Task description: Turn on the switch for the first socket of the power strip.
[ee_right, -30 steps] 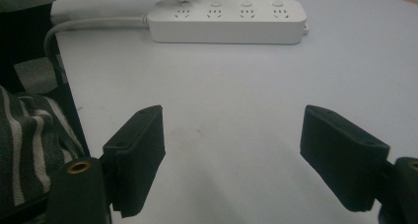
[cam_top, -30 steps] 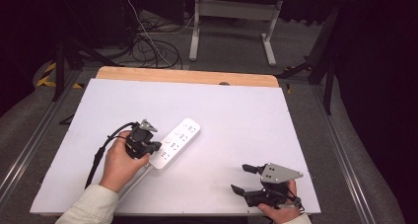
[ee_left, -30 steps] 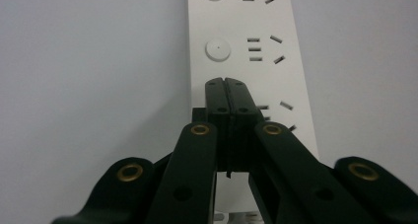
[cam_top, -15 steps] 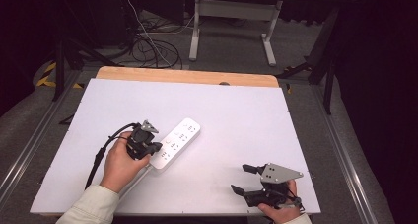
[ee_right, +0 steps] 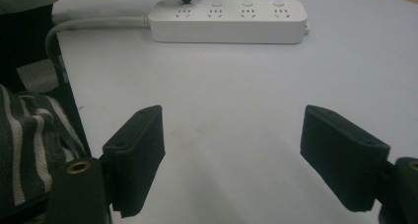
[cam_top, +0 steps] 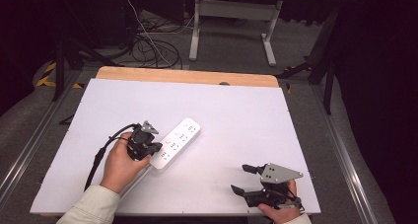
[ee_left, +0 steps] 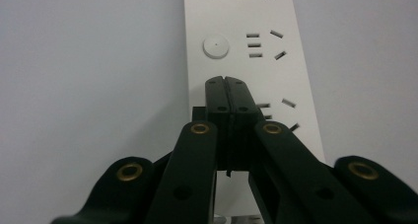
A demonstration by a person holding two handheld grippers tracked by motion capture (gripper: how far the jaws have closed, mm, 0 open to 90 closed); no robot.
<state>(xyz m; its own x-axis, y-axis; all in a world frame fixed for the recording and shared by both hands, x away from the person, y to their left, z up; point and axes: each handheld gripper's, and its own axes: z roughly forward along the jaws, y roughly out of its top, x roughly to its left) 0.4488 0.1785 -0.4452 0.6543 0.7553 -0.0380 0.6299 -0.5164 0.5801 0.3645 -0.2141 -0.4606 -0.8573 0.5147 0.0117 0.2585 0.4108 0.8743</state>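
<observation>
We see a white power strip [cam_top: 175, 143] lying flat and diagonal near the middle of the white table [cam_top: 236, 110], and we use that strip as our landmark. Its cord [ee_right: 93, 22] leaves the near end, the end by the person's left hand [cam_top: 118, 162]. The left gripper [cam_top: 148, 146] sits right at that near end, tips down over the last socket group; in the left gripper view its two black jaws are pressed together with nothing between them, tip over the strip's top face beside the round switch buttons [ee_left: 216, 46]. We judge the closed tip is meant as a poking tool, probably to press a button or pin the strip down so it does not slide, but we cannot tell whether the tip is actually touching the plastic or hanging just above it, since the jaws hide the contact spot. The right gripper [cam_top: 249, 178] is well apart from the strip, toward the near right corner of the table, resting low, jaws spread wide and empty. In the right gripper view its pads [ee_right: 140, 150] frame bare table, with the strip far ahead. We judge it is parked clear, waiting, leaving the strip's far end free.
</observation>
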